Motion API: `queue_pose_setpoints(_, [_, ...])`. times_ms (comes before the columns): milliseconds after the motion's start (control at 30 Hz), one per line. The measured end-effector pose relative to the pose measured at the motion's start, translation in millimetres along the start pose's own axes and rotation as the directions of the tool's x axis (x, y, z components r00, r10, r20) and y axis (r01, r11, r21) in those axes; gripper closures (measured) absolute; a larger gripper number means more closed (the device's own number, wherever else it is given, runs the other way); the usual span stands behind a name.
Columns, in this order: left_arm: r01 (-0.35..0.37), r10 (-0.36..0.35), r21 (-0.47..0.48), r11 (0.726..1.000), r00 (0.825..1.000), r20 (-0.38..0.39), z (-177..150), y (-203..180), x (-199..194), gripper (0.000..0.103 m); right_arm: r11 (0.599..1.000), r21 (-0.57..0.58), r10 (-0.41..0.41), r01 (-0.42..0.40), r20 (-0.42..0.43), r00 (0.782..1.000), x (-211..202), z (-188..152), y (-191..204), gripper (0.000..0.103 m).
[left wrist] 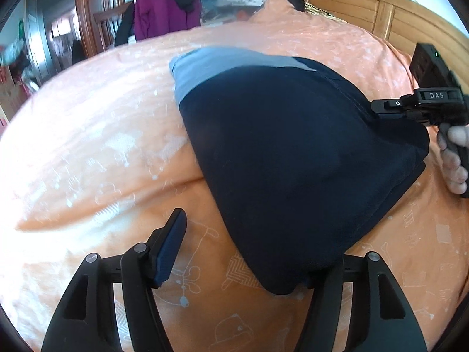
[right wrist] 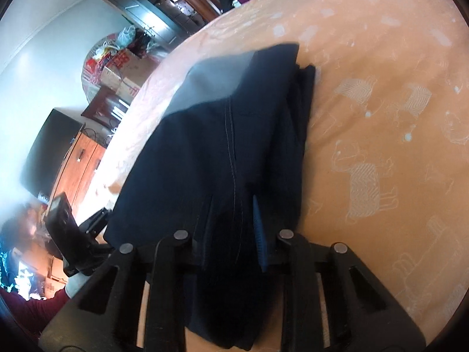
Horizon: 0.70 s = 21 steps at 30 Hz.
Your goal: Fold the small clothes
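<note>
Dark folded garment (left wrist: 293,158) on orange bedspread (left wrist: 88,152), left gripper (left wrist: 243,252) agape.

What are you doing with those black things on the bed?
A person is folding a small dark navy garment with a grey band on an orange bedspread, holding a tool in each hand. The right tool has cloth bunched between its fingers at one edge of the garment, though how tightly they close is hard to tell. The left tool stands open at a near corner, with one finger clear of the fabric. The garment already lies doubled over in layers.
</note>
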<state>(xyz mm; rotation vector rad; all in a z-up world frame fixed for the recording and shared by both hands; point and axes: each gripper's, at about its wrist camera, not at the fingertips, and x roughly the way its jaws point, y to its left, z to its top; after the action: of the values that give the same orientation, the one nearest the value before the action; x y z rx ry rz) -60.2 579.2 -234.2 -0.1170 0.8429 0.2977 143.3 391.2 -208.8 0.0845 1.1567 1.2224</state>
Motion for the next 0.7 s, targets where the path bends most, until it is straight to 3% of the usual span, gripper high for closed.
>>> queue_pose_setpoints(100, [0.007,-0.007,-0.026,1.000,1.000,0.011,6,4,3,0.038,0.998,0.044,0.040,-0.040,0.002,0.999,6,1,-9,0.076])
queue_pose_setpoints(167, [0.028,-0.028,-0.024,0.999,1.000,0.005,13,3,8,0.043,0.992,0.079,0.099,-0.100,0.007,0.995,10,3,-14,0.066])
queue_pose_setpoints(233, [0.027,-0.027,-0.001,1.000,0.999,-0.029,14,-3,18,0.052,0.983,0.111,0.146,-0.146,0.007,0.989,16,6,-17,0.064])
queue_pose_setpoints(300, [0.016,-0.016,0.010,1.000,0.999,-0.035,12,-4,25,0.054,0.980,0.125,0.157,-0.157,0.006,0.988,20,7,-18,0.072])
queue_pose_setpoints(333, [0.019,-0.019,0.000,1.000,0.999,-0.031,12,-1,24,0.061,0.980,0.132,0.152,-0.152,0.006,0.988,19,6,-17,0.096])
queue_pose_setpoints(367, [0.013,-0.013,-0.014,1.000,1.000,-0.022,13,2,21,0.065,0.977,0.139,0.161,-0.161,0.014,0.987,16,5,-15,0.101])
queue_pose_setpoints(433, [0.025,-0.025,-0.100,0.995,1.000,0.001,10,20,11,0.067,0.968,0.134,0.210,-0.213,0.037,0.977,7,-1,-8,0.101])
queue_pose_setpoints(500, [0.085,-0.086,-0.162,0.983,0.996,-0.005,4,35,11,0.066,0.975,0.118,0.188,-0.189,0.022,0.982,8,-8,-3,0.101])
queue_pose_setpoints(567, [0.141,-0.144,-0.144,0.980,0.990,-0.012,2,36,17,0.068,0.975,0.144,0.167,-0.168,0.018,0.986,14,-12,-9,0.101])
queue_pose_setpoints(700, [0.130,-0.132,-0.061,0.990,0.991,-0.035,4,18,19,0.067,0.971,0.149,0.180,-0.187,0.056,0.982,4,-9,-10,0.101])
